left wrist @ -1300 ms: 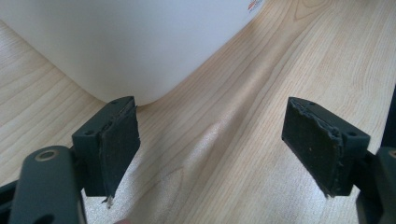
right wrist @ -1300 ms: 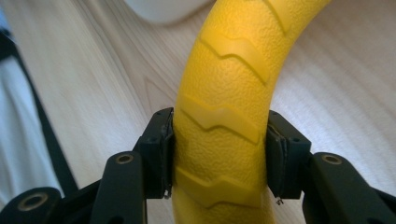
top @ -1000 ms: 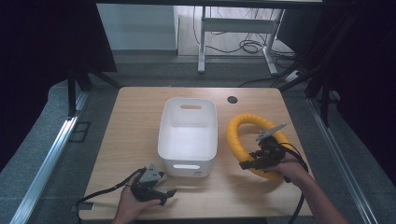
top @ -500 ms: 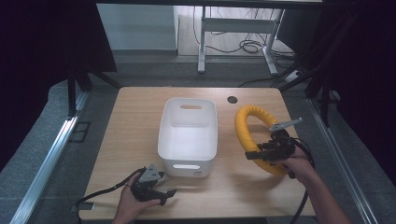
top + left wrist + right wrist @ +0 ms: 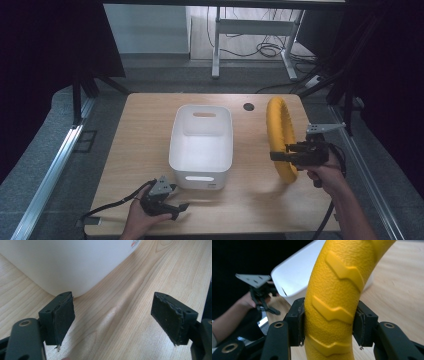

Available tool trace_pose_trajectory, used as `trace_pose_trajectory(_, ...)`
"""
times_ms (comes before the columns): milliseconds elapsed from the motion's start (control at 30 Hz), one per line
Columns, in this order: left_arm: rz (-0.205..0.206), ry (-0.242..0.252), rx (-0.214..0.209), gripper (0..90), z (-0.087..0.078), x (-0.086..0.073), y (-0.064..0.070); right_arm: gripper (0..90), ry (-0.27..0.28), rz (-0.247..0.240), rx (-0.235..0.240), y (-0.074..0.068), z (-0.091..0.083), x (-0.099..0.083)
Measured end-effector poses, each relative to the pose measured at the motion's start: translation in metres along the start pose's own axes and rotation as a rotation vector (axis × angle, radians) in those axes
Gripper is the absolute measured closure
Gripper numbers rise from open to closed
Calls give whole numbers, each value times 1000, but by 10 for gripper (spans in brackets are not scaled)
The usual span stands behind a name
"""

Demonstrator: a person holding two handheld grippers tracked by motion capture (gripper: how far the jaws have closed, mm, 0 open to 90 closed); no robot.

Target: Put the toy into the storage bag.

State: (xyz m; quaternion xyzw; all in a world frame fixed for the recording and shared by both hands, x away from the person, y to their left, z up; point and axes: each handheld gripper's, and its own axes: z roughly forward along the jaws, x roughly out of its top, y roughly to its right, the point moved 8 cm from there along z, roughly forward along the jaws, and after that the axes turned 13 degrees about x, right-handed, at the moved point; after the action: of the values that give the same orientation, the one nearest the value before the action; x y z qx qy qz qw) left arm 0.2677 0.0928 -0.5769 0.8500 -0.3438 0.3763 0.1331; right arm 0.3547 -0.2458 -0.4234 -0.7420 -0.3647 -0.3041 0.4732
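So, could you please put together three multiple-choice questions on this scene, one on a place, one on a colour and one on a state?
1. Where does the white bin stand?
A. mid-table, left of the ring
B. on the floor
C. on top of the ring

2. What colour is the ring?
A. blue
B. yellow
C. green

3. How do the jaws of the left gripper stand?
A. shut on the bin
B. shut on the ring
C. open, with nothing between them

Answers:
1. A: the high view shows the bin on the wooden table, with the ring to its right.
2. B: the ring is yellow in the right gripper view, clamped by the right gripper.
3. C: the left gripper view shows bare table between the spread jaws.
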Motion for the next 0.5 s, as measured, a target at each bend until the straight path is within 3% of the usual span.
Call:
trace_pose_trajectory(200,0,0,0,192,0,0,0,506,45,-37,32,-13,4,12)
trace_pose_trajectory(500,3,-2,-2,191,0,-1,0,504,101,-77,37,-22,17,24)
